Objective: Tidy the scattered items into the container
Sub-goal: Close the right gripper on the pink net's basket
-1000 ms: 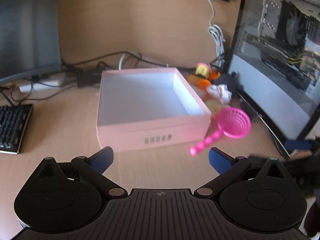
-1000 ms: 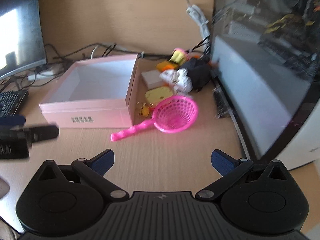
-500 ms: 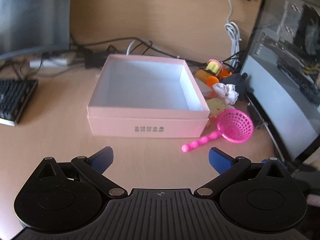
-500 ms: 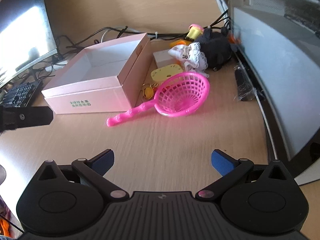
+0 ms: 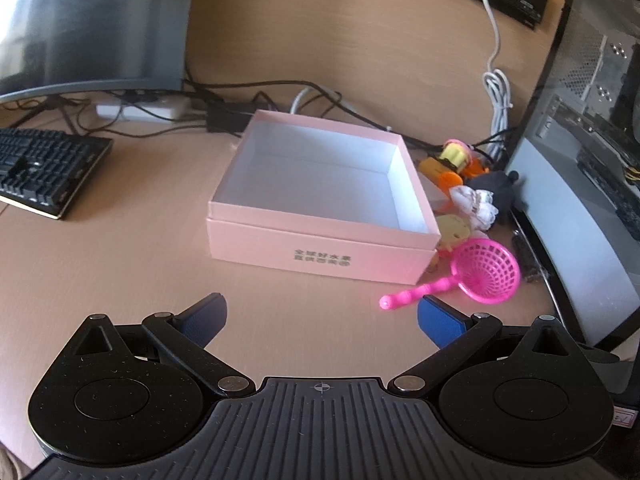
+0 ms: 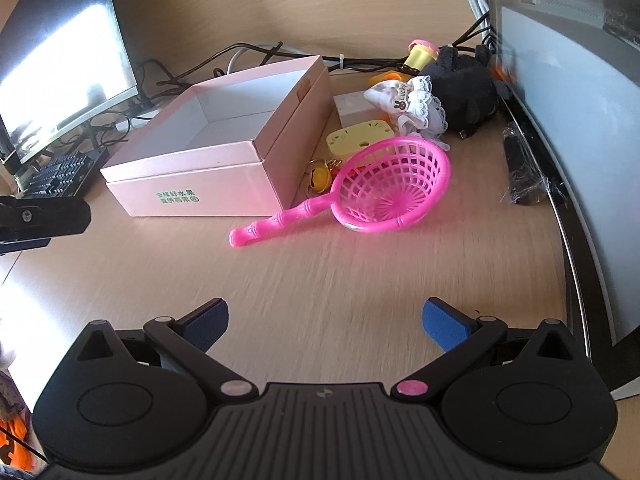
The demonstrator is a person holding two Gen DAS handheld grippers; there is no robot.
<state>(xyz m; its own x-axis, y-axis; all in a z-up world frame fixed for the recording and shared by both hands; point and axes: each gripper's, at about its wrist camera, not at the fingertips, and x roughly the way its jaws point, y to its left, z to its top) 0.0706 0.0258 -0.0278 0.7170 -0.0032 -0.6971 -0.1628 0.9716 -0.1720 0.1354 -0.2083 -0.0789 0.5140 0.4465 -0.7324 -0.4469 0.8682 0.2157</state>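
An empty pink box (image 5: 320, 240) (image 6: 208, 184) sits on the wooden desk. To its right lie a pink plastic scoop net (image 5: 486, 278) (image 6: 384, 188), a yellow flat toy (image 6: 360, 136), a small yellow charm (image 6: 320, 176), a white cube (image 6: 352, 106), a black plush with white lace (image 6: 460, 84) and an orange-yellow toy (image 5: 452, 162). My left gripper (image 5: 320, 316) is open, a short way in front of the box. My right gripper (image 6: 324, 320) is open, nearer than the scoop's handle. Neither holds anything.
A monitor (image 5: 92, 24) and black keyboard (image 5: 44, 168) stand at the left, with cables behind the box. A computer case (image 5: 592, 160) (image 6: 580, 120) walls off the right side. A dark wrapped item (image 6: 520, 176) lies beside it.
Both grippers have shifted: the left view has swung and pulled back from the box, and the right gripper has moved closer to the pink scoop. Both stay open and empty.
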